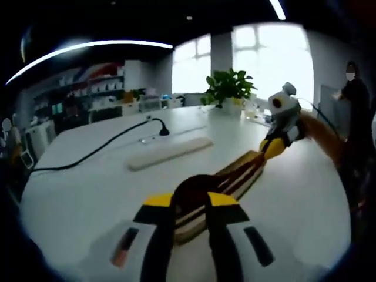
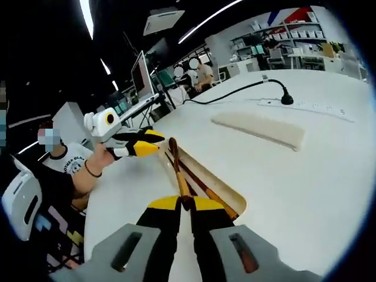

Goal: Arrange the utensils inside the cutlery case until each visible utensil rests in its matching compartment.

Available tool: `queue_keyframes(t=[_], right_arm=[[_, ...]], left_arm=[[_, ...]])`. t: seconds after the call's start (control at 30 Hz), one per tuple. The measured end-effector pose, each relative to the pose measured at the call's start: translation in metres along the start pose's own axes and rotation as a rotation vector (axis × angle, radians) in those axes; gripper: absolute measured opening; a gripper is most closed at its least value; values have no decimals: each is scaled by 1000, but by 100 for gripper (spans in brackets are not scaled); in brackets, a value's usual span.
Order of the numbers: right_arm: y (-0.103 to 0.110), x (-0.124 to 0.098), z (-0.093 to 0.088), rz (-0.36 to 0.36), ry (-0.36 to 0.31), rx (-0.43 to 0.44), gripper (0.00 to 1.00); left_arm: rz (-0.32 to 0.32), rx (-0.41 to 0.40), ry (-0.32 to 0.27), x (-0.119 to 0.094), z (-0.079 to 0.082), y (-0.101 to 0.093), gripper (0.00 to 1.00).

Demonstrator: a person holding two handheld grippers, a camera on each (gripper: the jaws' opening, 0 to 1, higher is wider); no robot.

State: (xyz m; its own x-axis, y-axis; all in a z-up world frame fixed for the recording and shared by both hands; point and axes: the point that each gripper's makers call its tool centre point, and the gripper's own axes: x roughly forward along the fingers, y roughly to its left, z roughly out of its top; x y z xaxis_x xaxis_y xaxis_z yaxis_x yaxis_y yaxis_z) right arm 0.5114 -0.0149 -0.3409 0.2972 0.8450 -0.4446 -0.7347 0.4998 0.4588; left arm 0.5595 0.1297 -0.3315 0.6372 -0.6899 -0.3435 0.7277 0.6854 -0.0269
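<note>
On the white tabletop (image 1: 88,194) lay a long cutlery case (image 2: 232,198), its light wooden tray open to the top. In the right gripper view, the right gripper (image 2: 187,204) had its yellow-tipped jaws drawn nearly together on the handle of a brown wooden spoon (image 2: 177,164), whose bowl end pointed away along the case. Beside it in the case sat a pair of dark red chopsticks (image 2: 202,183), running lengthwise. The left gripper (image 2: 154,141) came in from the left of that view, its jaws near the far end of the case. In the left gripper view, its jaws were set close around the near end of the case, with something dark and rounded between them; I could not tell what it was. Beyond the case lay a pale cloth pad (image 1: 170,153), a black cable (image 1: 100,148), and a potted plant (image 1: 228,88).
</note>
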Motion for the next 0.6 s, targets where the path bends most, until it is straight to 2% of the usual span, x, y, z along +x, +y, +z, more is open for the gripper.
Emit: queue_keyframes(t=[0.07,0.17,0.23,0.33,0.37,0.53,0.6], right_arm=[[2,-1,7,18,-31,-11,5],[8,-3,9,58,-33,39,5],[10,-1,6,89,-28,117,5],[7,-1,11,129,-72,264,5],[4,0,10,129,-74,284,5],[3,3,0,132,-51,267,6],[3,3,-11,97,21,195,6]], left_arm=[[18,0,-15,0,4,4,21],[27,-14,-24,-1,5,10,21],[27,-24,-25,-2,5,11,21],[30,-25,-31,-2,8,11,20],[31,-25,-34,-2,8,11,20],[26,-18,-29,-1,7,9,20],[25,-13,-22,0,5,8,20]])
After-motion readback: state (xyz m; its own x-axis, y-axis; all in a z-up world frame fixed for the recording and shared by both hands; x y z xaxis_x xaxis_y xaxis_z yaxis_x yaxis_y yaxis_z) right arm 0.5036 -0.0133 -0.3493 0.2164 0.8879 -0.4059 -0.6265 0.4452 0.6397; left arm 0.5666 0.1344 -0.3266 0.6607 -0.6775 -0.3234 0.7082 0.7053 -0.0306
